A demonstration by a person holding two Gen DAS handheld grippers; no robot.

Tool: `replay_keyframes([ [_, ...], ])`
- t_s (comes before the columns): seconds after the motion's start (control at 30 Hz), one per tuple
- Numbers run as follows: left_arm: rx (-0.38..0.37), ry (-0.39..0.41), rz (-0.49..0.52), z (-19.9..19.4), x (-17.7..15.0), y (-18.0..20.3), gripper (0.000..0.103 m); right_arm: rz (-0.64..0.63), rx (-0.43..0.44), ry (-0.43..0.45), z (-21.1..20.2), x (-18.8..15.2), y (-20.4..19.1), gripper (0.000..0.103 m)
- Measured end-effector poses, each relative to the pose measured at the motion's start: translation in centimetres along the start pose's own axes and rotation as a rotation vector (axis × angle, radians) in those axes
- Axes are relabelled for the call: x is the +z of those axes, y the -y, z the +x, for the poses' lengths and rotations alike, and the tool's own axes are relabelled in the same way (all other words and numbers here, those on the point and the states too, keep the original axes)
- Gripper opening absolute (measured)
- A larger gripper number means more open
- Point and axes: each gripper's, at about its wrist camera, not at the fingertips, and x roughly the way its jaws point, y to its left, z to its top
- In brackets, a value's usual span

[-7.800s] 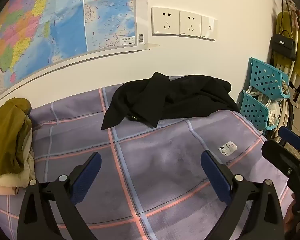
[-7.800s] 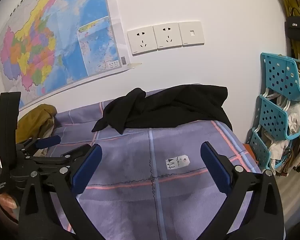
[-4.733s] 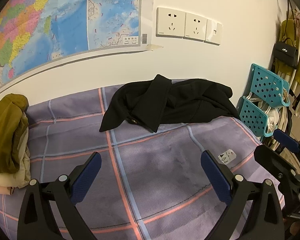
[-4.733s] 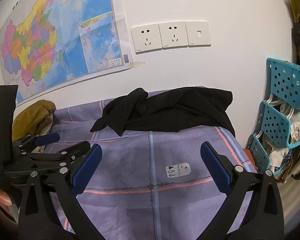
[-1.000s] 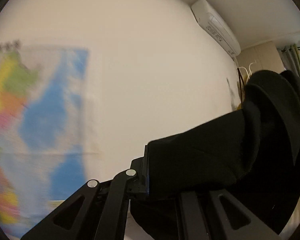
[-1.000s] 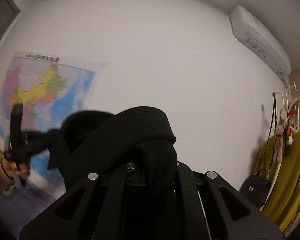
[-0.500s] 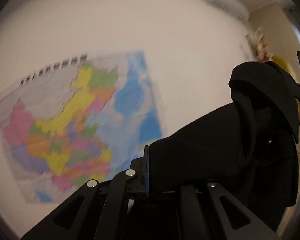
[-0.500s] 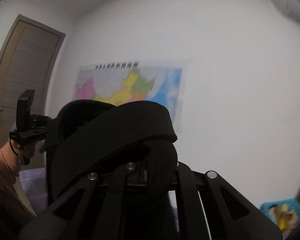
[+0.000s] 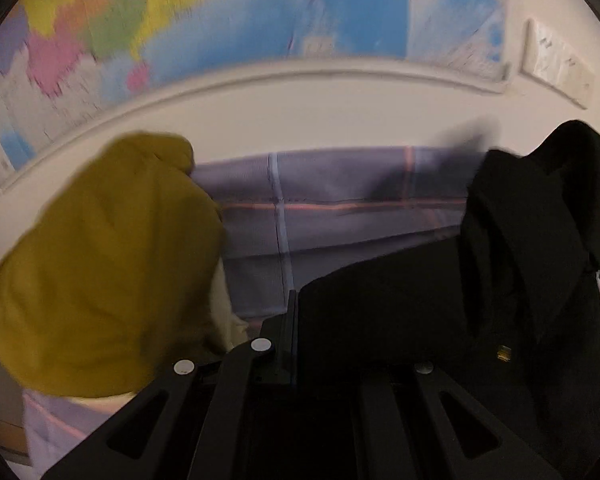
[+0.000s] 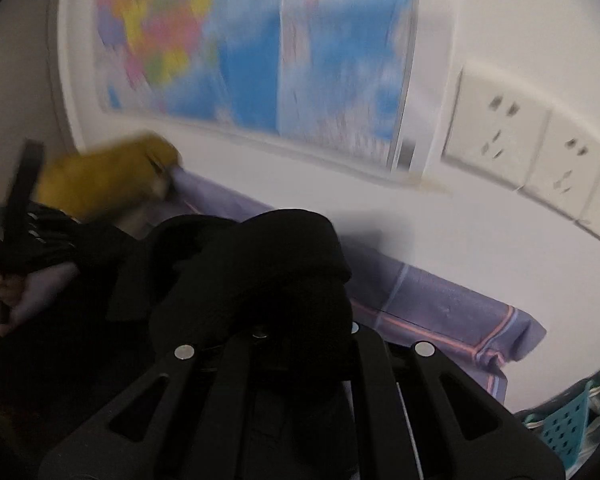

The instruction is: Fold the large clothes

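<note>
Warm, even indoor light in both views, no glare. Heavy motion blur smears the map (image 9: 220, 20) and sockets (image 10: 540, 160). Fisheye bending curves the wall line, with dark vignette at the corners. The black garment (image 9: 480, 280) reads as near-featureless shadow; a soft shadow falls on the bed (image 9: 340, 208).

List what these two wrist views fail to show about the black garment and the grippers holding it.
- Left wrist view: the left gripper has its pads buried under the black garment, whose lower part is cut off by the frame edge.
- Right wrist view: the right gripper is smothered by bunched black cloth, so its fingertips are hidden.
- Both views: motion blur smears the wall map; its text is unreadable.
- Garment type: cannot tell.
</note>
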Motion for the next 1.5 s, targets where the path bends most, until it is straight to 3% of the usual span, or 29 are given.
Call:
replay_keyframes([
  [0.07, -0.020, -0.003, -0.030, 0.8, 0.3, -0.7, 0.003, 0.030, 0.001, -0.017, 2.4, 0.4, 0.8, 0.005],
  [0.13, -0.043, 0.029, -0.071, 0.4, 0.7, -1.9, 0.003, 0.040, 0.031, 0.023, 3.1, 1.6, 1.3, 0.005],
  [0.23, -0.016, 0.071, -0.112, 0.3, 0.9, -3.4, 0.003, 0.013, 0.023, 0.020, 3.7, 1.8, 1.6, 0.005],
  [0.3, -0.007, 0.023, -0.127, 1.9, 1.1, -3.8, 0.003, 0.060, 0.061, -0.039, 6.0, 1.9, 2.5, 0.005],
  [0.33, -0.009, -0.032, -0.123, 3.3, 1.0, -3.9, 0.004, 0.074, 0.060, -0.089, 7.8, 1.4, 2.7, 0.012],
  [0.37, -0.006, -0.074, -0.109, 4.5, 0.8, -3.7, 0.004, 0.076, 0.044, -0.128, 8.7, 0.8, 2.7, 0.035],
  [0.4, 0.018, -0.089, -0.089, 5.3, 0.9, -3.4, 0.005, 0.082, -0.024, -0.194, 10.3, 0.1, 2.9, 0.051],
  [0.43, 0.036, -0.086, -0.073, 5.6, 1.0, -3.2, 0.010, 0.088, -0.049, -0.200, 10.2, -0.7, 3.1, 0.067],
  [0.5, 0.046, -0.091, -0.046, 5.7, 1.1, -3.0, 0.016, 0.129, -0.005, -0.149, 8.8, -1.7, 4.3, 0.065],
  [0.57, 0.003, -0.064, -0.035, 4.8, 1.5, -3.4, 0.023, 0.172, 0.002, -0.136, 7.3, -2.8, 5.5, 0.081],
  [0.63, -0.024, -0.005, 0.004, 2.9, 1.9, -3.3, 0.042, 0.225, 0.053, -0.130, 5.8, -4.5, 7.2, 0.079],
  [0.67, -0.043, 0.034, 0.045, 2.0, 2.1, -3.0, 0.047, 0.264, 0.054, -0.140, 5.4, -5.6, 8.2, 0.080],
  [0.73, -0.037, 0.112, 0.154, 0.8, 2.8, -1.6, 0.074, 0.316, 0.043, -0.177, 5.8, -7.2, 9.5, 0.079],
  [0.8, -0.044, 0.123, 0.195, 1.3, 3.5, -0.8, 0.075, 0.374, 0.068, -0.189, 6.4, -8.6, 10.3, 0.079],
  [0.83, -0.068, 0.095, 0.201, 2.1, 4.2, -0.6, 0.075, 0.389, 0.085, -0.195, 6.9, -9.0, 10.3, 0.078],
  [0.9, -0.045, 0.038, 0.188, 3.8, 5.2, -0.1, 0.075, 0.401, 0.110, -0.204, 8.0, -9.3, 10.0, 0.072],
  [0.93, -0.034, 0.005, 0.190, 5.7, 6.0, -0.1, 0.075, 0.398, 0.131, -0.207, 8.7, -9.3, 9.6, 0.057],
  [0.97, -0.022, -0.022, 0.184, 6.9, 6.3, 0.0, 0.075, 0.396, 0.152, -0.218, 9.2, -9.2, 9.3, 0.033],
  [1.0, -0.021, -0.049, 0.187, 7.8, 6.4, 0.2, 0.067, 0.373, 0.131, -0.219, 9.4, -9.0, 9.0, 0.017],
  [1.03, -0.021, -0.061, 0.187, 7.9, 6.5, 0.2, 0.043, 0.352, 0.122, -0.221, 8.8, -8.7, 8.8, 0.004],
  [1.07, -0.026, -0.079, 0.173, 8.4, 6.5, 0.1, 0.031, 0.337, 0.094, -0.202, 8.1, -8.2, 8.9, 0.004],
  [1.1, -0.049, -0.106, 0.134, 8.8, 6.7, -0.3, 0.012, 0.333, 0.070, -0.169, 7.1, -7.9, 9.3, 0.003],
  [1.13, -0.054, -0.099, 0.107, 8.7, 6.8, -0.7, 0.009, 0.318, 0.008, -0.096, 4.8, -6.8, 10.0, 0.003],
  [1.2, -0.062, -0.042, 0.074, 7.8, 7.1, -1.3, 0.016, 0.343, -0.048, -0.007, 1.6, -5.6, 11.8, 0.003],
  [1.23, -0.071, -0.036, 0.063, 7.7, 7.1, -1.4, 0.023, 0.347, -0.062, -0.011, 1.2, -5.3, 12.3, 0.003],
  [1.33, -0.030, -0.054, 0.108, 8.2, 6.5, -0.7, 0.025, 0.293, -0.154, -0.099, 2.9, -5.4, 12.6, 0.005],
  [1.43, -0.024, -0.076, 0.111, 8.5, 5.8, -0.3, 0.027, 0.263, -0.237, -0.236, 6.1, -7.4, 12.3, 0.016],
  [1.5, -0.013, -0.057, 0.122, 7.5, 5.4, -0.5, 0.034, 0.341, -0.178, -0.182, 4.8, -8.1, 12.8, 0.037],
])
